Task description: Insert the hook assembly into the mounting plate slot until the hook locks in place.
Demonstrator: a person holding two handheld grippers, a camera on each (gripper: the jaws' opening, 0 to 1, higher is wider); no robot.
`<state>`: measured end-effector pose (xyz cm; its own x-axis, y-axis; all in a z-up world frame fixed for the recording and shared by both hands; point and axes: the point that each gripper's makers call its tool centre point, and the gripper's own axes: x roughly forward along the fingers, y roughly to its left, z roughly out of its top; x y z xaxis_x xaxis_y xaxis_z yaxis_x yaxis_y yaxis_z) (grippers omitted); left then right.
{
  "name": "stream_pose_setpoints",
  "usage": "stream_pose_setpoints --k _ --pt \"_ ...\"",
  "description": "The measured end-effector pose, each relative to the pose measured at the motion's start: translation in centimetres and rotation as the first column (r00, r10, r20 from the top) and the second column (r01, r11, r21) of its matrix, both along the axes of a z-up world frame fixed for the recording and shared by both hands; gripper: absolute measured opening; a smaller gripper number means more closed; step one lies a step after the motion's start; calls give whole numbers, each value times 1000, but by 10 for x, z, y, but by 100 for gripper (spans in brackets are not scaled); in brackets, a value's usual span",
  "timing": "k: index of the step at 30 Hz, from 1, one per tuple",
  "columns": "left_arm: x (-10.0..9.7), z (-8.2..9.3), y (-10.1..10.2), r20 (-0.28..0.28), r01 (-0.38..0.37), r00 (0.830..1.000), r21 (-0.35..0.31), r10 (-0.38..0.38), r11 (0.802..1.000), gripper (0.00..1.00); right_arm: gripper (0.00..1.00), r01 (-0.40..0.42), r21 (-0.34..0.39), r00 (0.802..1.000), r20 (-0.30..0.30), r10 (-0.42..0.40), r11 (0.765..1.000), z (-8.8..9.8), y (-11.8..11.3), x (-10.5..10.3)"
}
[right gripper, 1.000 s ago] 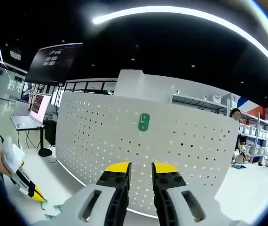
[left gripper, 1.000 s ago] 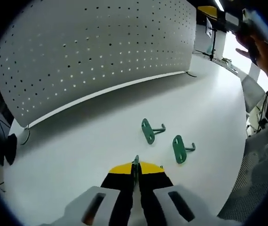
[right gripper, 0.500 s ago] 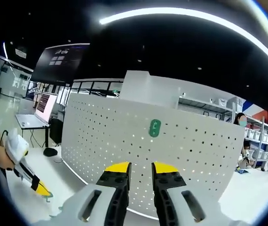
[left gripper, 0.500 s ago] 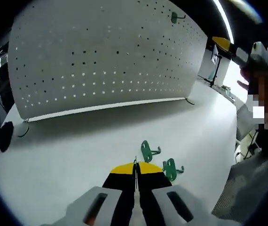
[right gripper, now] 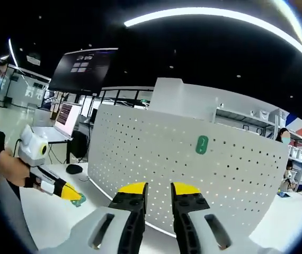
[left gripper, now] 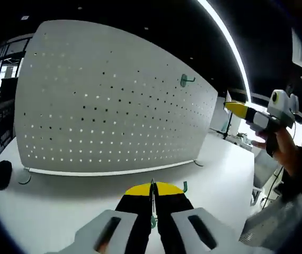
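A white pegboard mounting plate stands upright on the white table. One green hook hangs high on the plate. My left gripper is shut on another green hook, held in the air in front of the plate; most of that hook is hidden by the jaws. My right gripper is open with nothing between its jaws, held up and pointing at the plate from farther off.
A person's hand holds the right gripper. A laptop and a small black object sit beyond the plate's left end. A dark object lies near the plate's foot. Shelves stand far right.
The left gripper has risen and tilted up toward the plate, still shut on its hook; the two hooks lying on the table have dropped out of its view. The right view shifted slightly.
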<state>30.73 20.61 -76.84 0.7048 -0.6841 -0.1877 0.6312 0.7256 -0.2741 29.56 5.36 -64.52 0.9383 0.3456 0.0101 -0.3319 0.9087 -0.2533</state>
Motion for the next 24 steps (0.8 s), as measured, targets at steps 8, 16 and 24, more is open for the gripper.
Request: stream_pose_setpoints --k 8,16,24 --pt "-2 20 -2 44 11 999 -65 -8 998 1 15 -132 27 987 -85 134 991 -24 55 -18" --pt "-4 37 -2 64 22 998 -144 -13 989 1 12 -225 86 954 -182 237 971 -47 103 -25" --pt "-8 52 -4 92 42 995 -199 -24 979 1 11 -249 124 932 -238 272 961 -58 118 -24"
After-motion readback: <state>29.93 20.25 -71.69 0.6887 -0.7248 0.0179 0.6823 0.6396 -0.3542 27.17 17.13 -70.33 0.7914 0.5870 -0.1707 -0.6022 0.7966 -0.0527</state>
